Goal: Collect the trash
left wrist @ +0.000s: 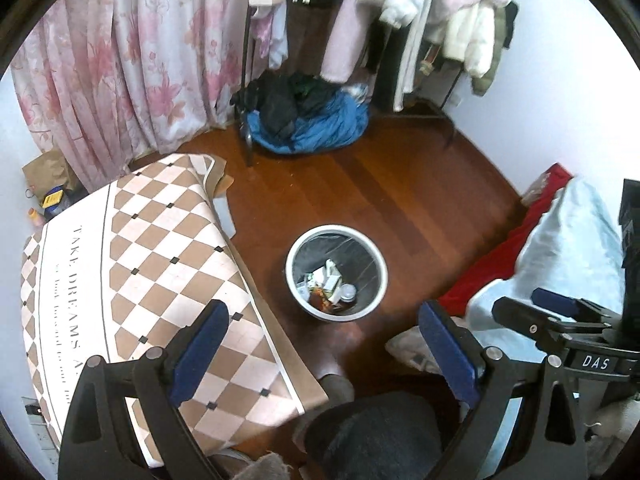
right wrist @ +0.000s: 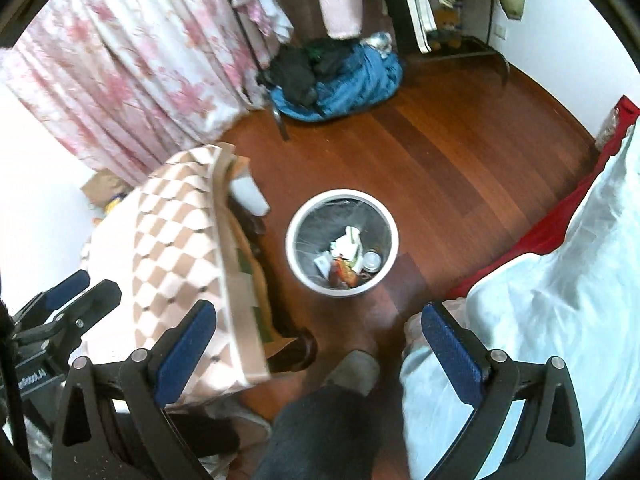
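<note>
A white round trash bin point(left wrist: 298, 248) with a dark liner stands on the wooden floor; it also shows in the right wrist view point(right wrist: 392, 236). Inside lie crumpled paper, wrappers and a small can point(right wrist: 372, 260). My left gripper point(left wrist: 324, 336) is open and empty, held high above the floor in front of the bin. My right gripper point(right wrist: 320, 332) is open and empty, also above and short of the bin. The right gripper's body shows at the right edge of the left wrist view point(left wrist: 560, 320).
A table with a checkered cloth point(left wrist: 160, 264) stands left of the bin. A bed with pale blue cover point(right wrist: 540, 300) and red sheet lies right. A pile of blue and black clothes point(left wrist: 308, 116) lies under a clothes rack. My legs point(right wrist: 328, 420) are below.
</note>
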Demonstrator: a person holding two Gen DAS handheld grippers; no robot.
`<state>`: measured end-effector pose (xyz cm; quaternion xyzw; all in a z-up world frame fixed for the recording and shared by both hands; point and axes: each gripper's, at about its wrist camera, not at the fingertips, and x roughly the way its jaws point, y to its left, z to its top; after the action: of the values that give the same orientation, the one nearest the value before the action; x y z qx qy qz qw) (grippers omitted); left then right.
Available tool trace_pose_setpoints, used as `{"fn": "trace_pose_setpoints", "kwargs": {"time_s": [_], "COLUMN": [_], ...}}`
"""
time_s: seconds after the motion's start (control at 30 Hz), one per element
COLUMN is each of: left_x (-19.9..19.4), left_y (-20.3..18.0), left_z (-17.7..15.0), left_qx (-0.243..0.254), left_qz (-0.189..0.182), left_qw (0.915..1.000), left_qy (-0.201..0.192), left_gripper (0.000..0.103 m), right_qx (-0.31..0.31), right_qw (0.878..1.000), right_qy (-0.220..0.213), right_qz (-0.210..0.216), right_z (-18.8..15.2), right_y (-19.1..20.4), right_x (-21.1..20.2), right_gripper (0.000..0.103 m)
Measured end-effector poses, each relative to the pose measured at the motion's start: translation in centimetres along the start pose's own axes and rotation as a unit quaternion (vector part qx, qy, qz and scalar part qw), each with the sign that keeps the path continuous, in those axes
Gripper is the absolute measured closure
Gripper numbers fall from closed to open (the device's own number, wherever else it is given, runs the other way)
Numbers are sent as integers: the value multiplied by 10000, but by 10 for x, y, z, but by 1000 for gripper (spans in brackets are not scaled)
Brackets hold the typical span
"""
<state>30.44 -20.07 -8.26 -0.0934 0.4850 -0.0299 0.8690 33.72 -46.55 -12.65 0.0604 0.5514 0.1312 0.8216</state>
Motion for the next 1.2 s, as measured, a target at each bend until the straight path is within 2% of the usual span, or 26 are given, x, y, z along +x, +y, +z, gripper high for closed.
{"fn": "trace_pose_setpoints", "kwargs": {"time_s": [0.13,0.47,0.7,1.07,1.13,1.2], "left_x": [-35,-83,-100,-106,-105,-106], "left_y": [-3,-3,-1,-2,-4,-5], "left_z": [-8,-19,-26,-28,-27,-26], "left_qx": [85,117,166,109,99,92], "left_qz": [-161,-396,-443,-394,-399,-386], "left_qw": [9997,9985,9980,9981,9982,9982], "left_qy": [-174,-367,-417,-468,-440,-448], "left_gripper": [6,6,6,6,0,0], "right_qx": [-91,-315,-405,-482,-495,-510], "right_qw": [9995,9968,9958,9958,9958,9958], "right_qy": [-154,-332,-361,-351,-347,-350], "right_qz": [246,651,741,699,692,670], "right_z": [-15,-39,-47,-47,-48,-48], "right_y": [12,35,40,41,40,40], "right_x": [-39,-106,-123,-129,-130,-131], "right_gripper": [0,0,0,0,0,0]}}
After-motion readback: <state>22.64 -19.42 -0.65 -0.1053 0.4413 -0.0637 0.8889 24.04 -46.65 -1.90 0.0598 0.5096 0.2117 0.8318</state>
